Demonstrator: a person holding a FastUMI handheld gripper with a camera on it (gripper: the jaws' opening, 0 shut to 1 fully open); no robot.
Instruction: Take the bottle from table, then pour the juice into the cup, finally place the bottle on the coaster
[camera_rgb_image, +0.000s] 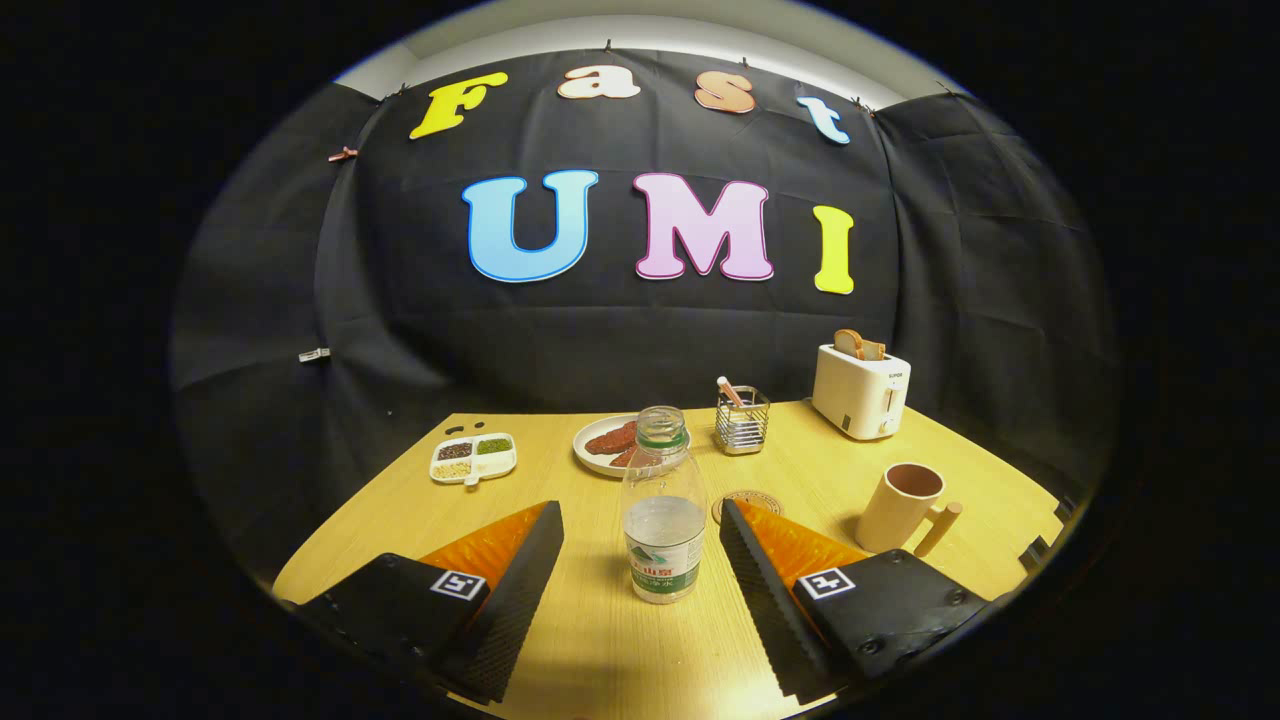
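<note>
The claw (640, 520) is held level and low over the near edge of the bench (560, 640), its two fingers spread wide and released, pointing toward the far edge. The bottle (663, 505) stands upright on the bench between the fingers, touching neither, partly filled with clear liquid and without a cap. The coaster (745, 503) lies flat just behind the bottle, beside the right finger's tip. The cup (898, 507) stands upright beyond the right finger, toward the bench's right edge, with its handle turned to the right. A toaster (861, 391) sits at the far right corner.
</note>
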